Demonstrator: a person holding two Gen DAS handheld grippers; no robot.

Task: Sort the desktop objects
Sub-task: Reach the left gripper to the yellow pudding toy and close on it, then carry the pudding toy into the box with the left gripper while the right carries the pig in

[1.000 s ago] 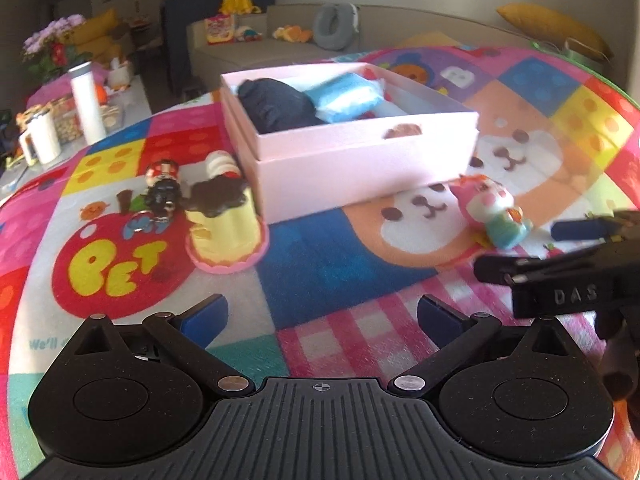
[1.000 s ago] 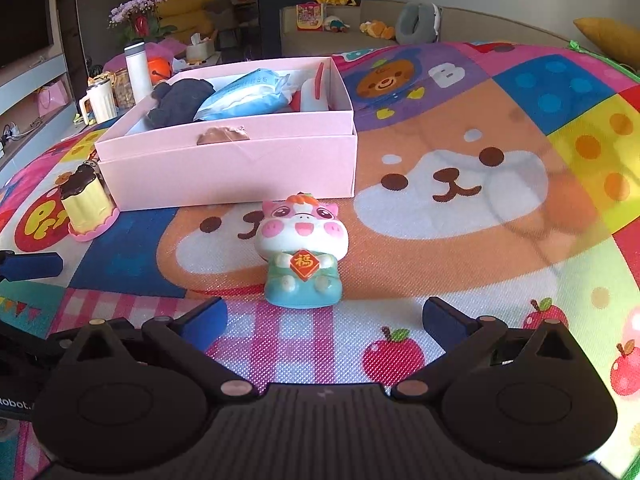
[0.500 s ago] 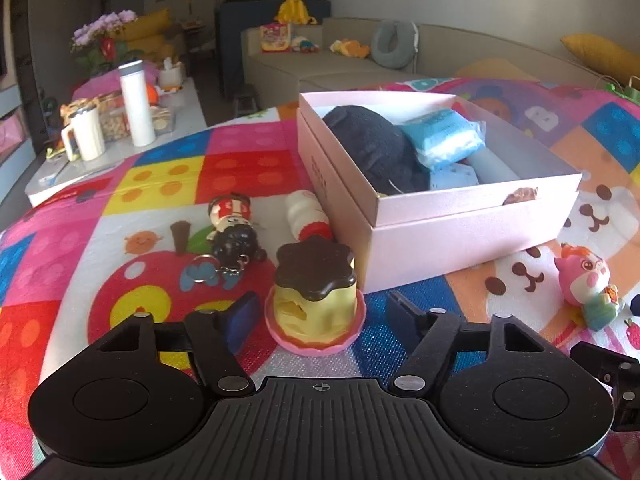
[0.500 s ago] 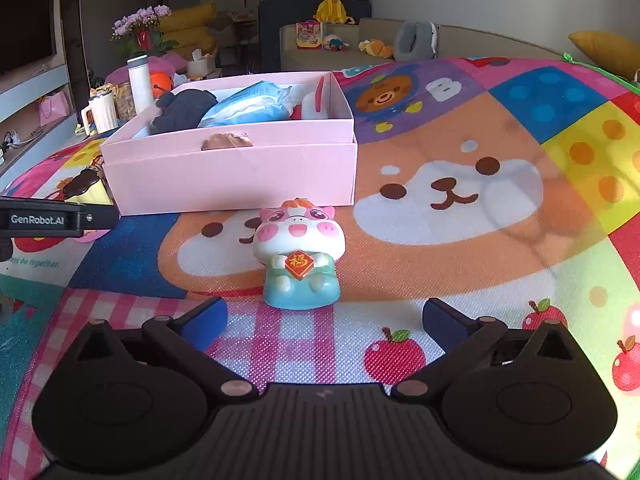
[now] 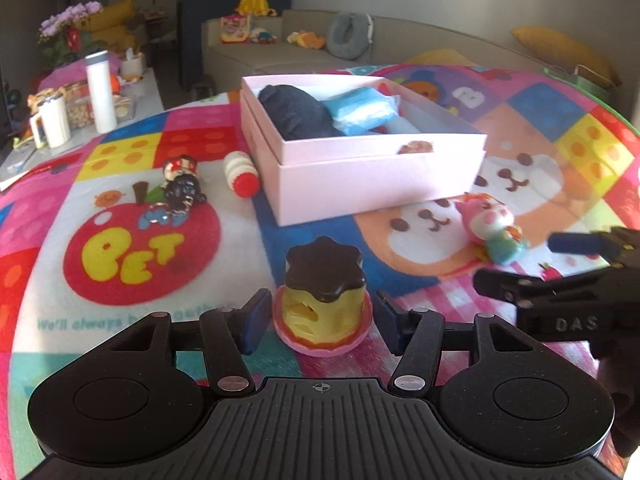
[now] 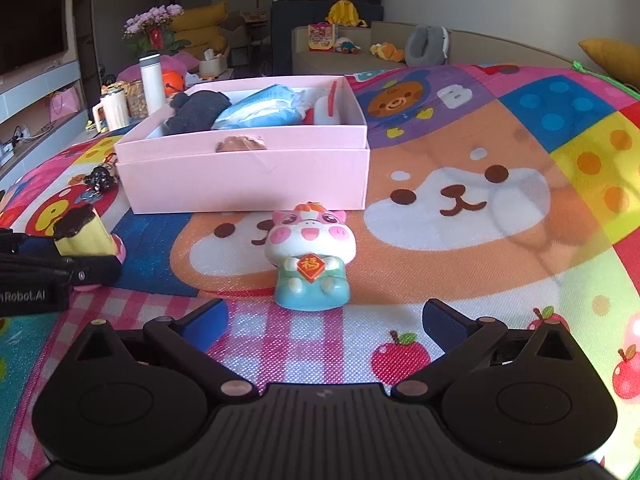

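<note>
Pink box sits mid-mat w/ its top off, so I can drop toys straight in. Pudding toy stands upright in front of it, between my left gripper pads; jaws have just been closing, but both sides show a gap, no pinch yet. Right gripper is spread wide, parked behind the pig figure.

Ahead of my left gripper the pudding toy fills the gap between the jaws. Beyond it, the pink box walls off the way forward; bare mat lies open leftward.
</note>
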